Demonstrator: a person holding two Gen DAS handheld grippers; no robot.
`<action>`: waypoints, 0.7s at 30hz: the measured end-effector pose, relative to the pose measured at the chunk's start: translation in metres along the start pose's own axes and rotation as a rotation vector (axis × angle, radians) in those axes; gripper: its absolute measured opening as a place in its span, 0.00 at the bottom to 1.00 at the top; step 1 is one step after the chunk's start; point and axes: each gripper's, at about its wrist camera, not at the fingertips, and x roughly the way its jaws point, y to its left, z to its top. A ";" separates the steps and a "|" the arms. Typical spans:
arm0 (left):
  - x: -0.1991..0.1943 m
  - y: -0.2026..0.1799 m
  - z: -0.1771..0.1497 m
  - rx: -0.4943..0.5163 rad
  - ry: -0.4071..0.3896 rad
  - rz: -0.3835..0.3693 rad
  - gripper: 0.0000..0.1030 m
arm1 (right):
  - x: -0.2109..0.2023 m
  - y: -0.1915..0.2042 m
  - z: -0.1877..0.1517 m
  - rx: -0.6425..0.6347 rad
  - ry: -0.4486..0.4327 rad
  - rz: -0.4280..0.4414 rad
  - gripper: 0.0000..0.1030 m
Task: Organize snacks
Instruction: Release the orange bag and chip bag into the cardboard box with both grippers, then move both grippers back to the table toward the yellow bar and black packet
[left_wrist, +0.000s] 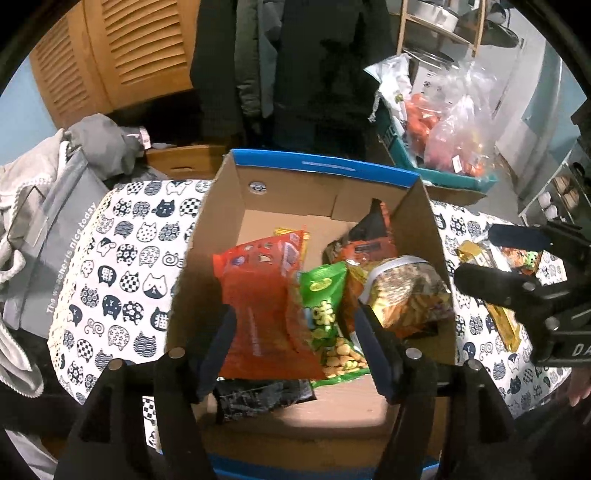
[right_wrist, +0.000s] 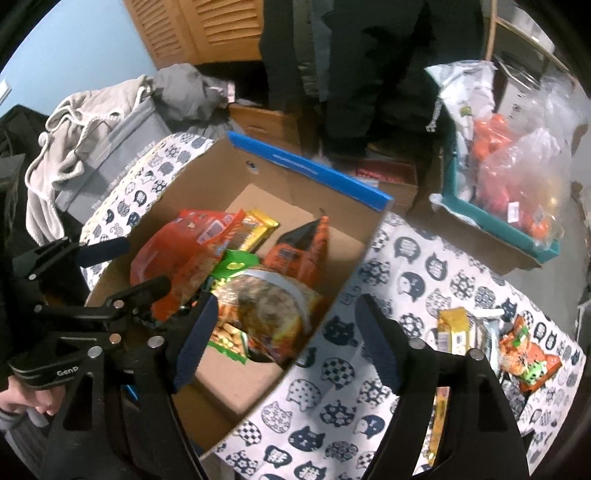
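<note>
1. The box (left_wrist: 314, 206) is being filled; red bag (left_wrist: 258, 295), green bag (left_wrist: 325, 314) and clear tub (left_wrist: 406, 291) are lying in it, between the left gripper (left_wrist: 295, 347) jaws, which are standing open, empty.
2. The right gripper (right_wrist: 284, 332) is being held wide open, empty, straddling the box's wall.
3. Packets (right_wrist: 524, 350) right of its jaws are judged next; reaching across is being called for.

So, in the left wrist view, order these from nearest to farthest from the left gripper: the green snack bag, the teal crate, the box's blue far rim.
1. green snack bag, in the box, between the left gripper fingers.
2. blue far rim, across the box.
3. teal crate, beyond the table, upper right.
</note>
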 end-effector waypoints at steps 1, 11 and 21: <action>0.000 -0.004 0.000 0.007 0.003 -0.003 0.66 | -0.002 -0.003 -0.001 0.006 -0.003 -0.002 0.77; -0.004 -0.044 -0.001 0.086 0.006 -0.031 0.71 | -0.023 -0.037 -0.028 0.010 -0.011 -0.071 0.77; -0.005 -0.088 -0.003 0.154 0.032 -0.068 0.73 | -0.041 -0.074 -0.065 0.033 -0.004 -0.107 0.77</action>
